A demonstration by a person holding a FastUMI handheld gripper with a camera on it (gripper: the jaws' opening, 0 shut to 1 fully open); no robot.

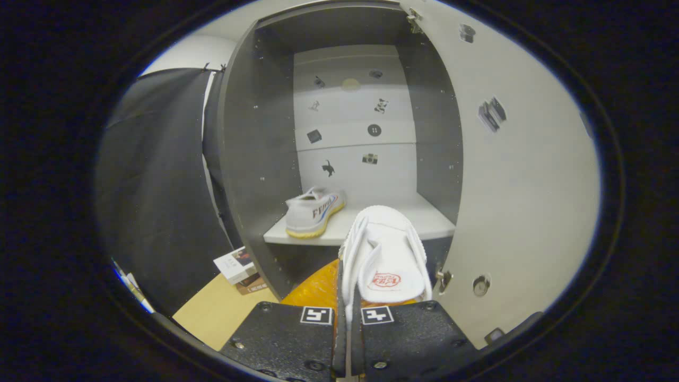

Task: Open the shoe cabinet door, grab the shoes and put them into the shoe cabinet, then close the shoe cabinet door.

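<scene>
My gripper (pixel 347 323) is shut on the heel edge of a white shoe (pixel 384 254), whose toe points ahead toward the cabinet. The shoe hangs in the air just before the front edge of the cabinet shelf (pixel 429 225). The shoe cabinet (pixel 254 148) stands open, dark inside with a pale back panel. Its door (pixel 520 175) is swung wide to the right of the shoe. A second white shoe with a yellow sole (pixel 314 211) lies on the left part of the shelf, toe pointing inward.
Below the shelf lies a yellow-orange surface (pixel 313 289). A tan floor patch (pixel 217 310) holds a small white box (pixel 236 264) beside the cabinet's left wall. Black cloth (pixel 159 185) hangs to the left. Hinges and a round fitting (pixel 481 285) sit on the door.
</scene>
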